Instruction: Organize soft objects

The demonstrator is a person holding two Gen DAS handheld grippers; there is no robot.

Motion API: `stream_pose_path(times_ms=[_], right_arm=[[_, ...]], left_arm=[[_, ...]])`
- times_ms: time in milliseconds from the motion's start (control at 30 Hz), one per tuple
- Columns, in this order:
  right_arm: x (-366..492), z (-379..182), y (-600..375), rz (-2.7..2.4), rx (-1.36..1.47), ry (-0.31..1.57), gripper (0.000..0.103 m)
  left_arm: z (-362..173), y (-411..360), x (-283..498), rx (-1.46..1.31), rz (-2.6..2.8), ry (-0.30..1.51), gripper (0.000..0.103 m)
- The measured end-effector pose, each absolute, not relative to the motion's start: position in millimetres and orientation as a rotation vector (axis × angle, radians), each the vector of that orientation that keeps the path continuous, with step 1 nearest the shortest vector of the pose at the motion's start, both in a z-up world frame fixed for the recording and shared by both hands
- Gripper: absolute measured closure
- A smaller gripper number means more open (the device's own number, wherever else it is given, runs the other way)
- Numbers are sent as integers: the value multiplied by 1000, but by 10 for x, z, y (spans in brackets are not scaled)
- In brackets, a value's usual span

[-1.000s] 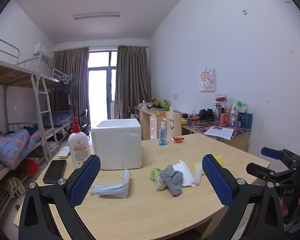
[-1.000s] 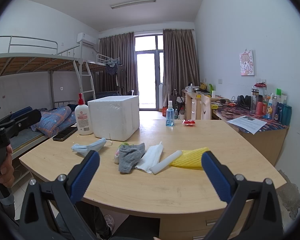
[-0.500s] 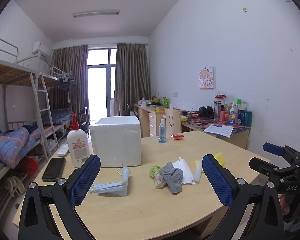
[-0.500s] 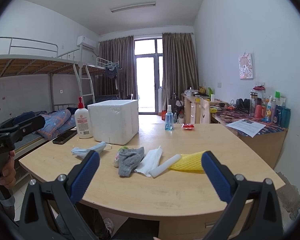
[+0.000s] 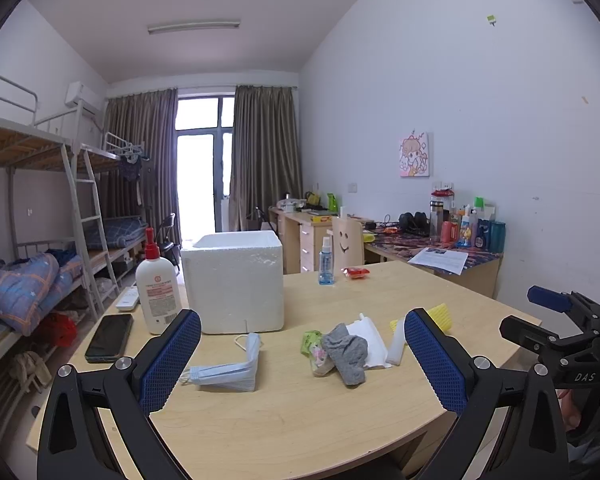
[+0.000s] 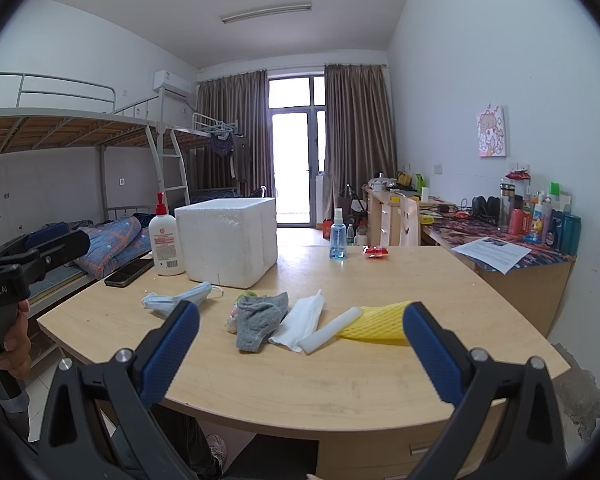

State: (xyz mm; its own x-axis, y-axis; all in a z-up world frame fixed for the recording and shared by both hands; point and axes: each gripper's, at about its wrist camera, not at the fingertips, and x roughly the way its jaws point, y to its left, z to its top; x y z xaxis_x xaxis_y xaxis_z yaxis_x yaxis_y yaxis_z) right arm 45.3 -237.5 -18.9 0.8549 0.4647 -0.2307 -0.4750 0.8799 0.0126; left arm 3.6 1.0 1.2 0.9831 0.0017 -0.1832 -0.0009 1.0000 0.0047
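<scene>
A row of soft items lies across the wooden table [image 5: 300, 412]: a stack of blue face masks [image 5: 228, 372] [image 6: 176, 300], a grey sock [image 5: 348, 354] [image 6: 260, 318] over a small green-patterned piece [image 5: 311, 342], a white tissue [image 5: 370, 338] [image 6: 300, 320], a white foam strip [image 5: 396, 344] [image 6: 330, 330] and a yellow foam net [image 5: 440, 316] [image 6: 376, 322]. A white foam box [image 5: 234, 280] [image 6: 228, 246] stands open-topped behind them. My left gripper [image 5: 302, 362] and right gripper [image 6: 300, 350] hover open near the table's front edge, holding nothing.
A lotion pump bottle [image 5: 156, 284] and a black phone [image 5: 110, 336] sit left of the box. A blue spray bottle [image 5: 326, 266] and a red packet [image 5: 356, 273] stand farther back. A bunk bed [image 5: 32, 240] is at left, cluttered desks [image 5: 432, 240] at right.
Both views have shifted slightly, with the table items sitting a little lower in frame. Nothing on the table has moved and both grippers stay open.
</scene>
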Motion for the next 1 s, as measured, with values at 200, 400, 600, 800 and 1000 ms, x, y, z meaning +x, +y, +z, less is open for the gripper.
stream_pose_path(times_ms=[200,400,600,800,1000], right_arm=[[456,-187,-2368,494,-46,234,0],[434,-191,-2359,493,-48,234,0],[431,-197,-2355,493,-47,235,0],[482,-249,-2321,489,-41,255,0],[655,-298,-2270,480,-37,293,0]], left_arm=[[4,5,28,8,3,184,1],[-1,-2,22,7,3,183,1],[1,7,7,5,11,181,1],[-28,94,101,-13,17,205,1],[-144,201,263,-27,41,254,1]])
